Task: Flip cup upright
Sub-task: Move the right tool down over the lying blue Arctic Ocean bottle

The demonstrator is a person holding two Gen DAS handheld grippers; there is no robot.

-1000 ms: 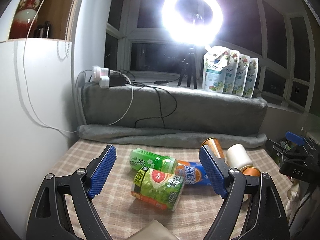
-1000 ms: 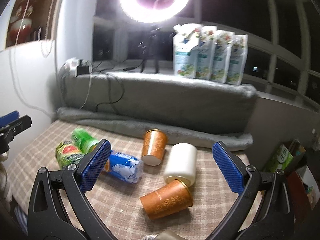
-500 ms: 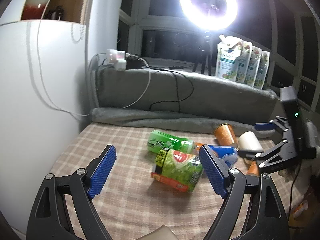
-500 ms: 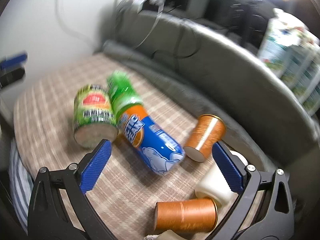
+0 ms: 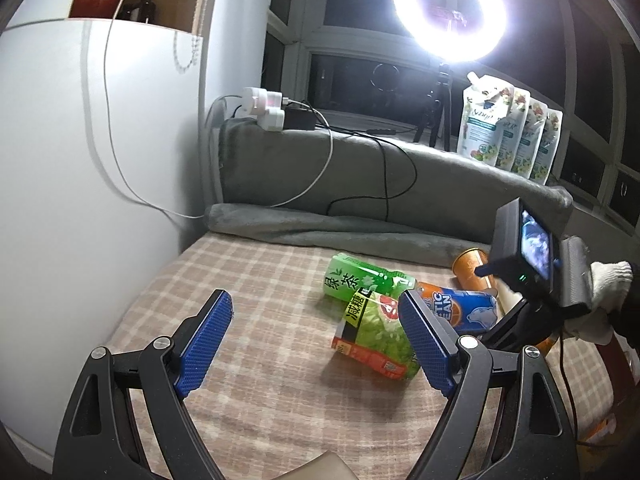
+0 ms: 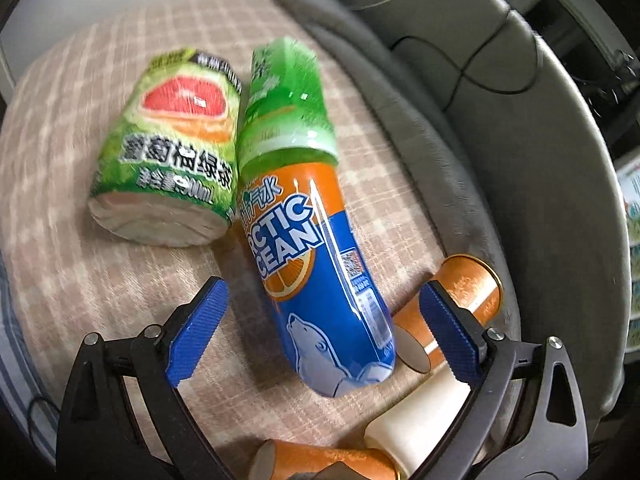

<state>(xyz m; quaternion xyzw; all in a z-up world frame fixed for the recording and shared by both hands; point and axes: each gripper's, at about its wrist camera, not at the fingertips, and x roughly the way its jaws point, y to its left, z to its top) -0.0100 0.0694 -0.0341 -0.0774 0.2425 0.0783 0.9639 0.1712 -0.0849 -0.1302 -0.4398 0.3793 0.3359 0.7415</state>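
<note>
Three cups lie on their sides on the checked cloth point(image 6: 60, 280) at the right. In the right wrist view an orange cup point(image 6: 468, 284) lies behind my right finger, a white cup point(image 6: 416, 420) sits below it, and a second orange cup point(image 6: 328, 462) is at the bottom edge. My right gripper point(image 6: 322, 288) is open, low over the lying blue Arctic Ocean bottle point(image 6: 320, 280), which it straddles. My left gripper point(image 5: 316, 320) is open and holds nothing, above the cloth in front of the bottles. In the left wrist view one orange cup point(image 5: 466, 268) shows behind the right gripper's body point(image 5: 532, 264).
A grapefruit green tea bottle point(image 6: 172, 160) and a green tea bottle point(image 6: 288, 96) lie beside the blue one. A grey rolled blanket point(image 5: 360, 228) bounds the far side, a white wall point(image 5: 80, 200) the left. A gloved hand point(image 5: 604, 292) holds the right gripper. A ring light point(image 5: 448, 12) and pouches point(image 5: 508, 128) stand on the sill.
My right gripper has dropped and swung left, closing in over the blue bottle and the cups. In the left wrist view it has come further in from the right.
</note>
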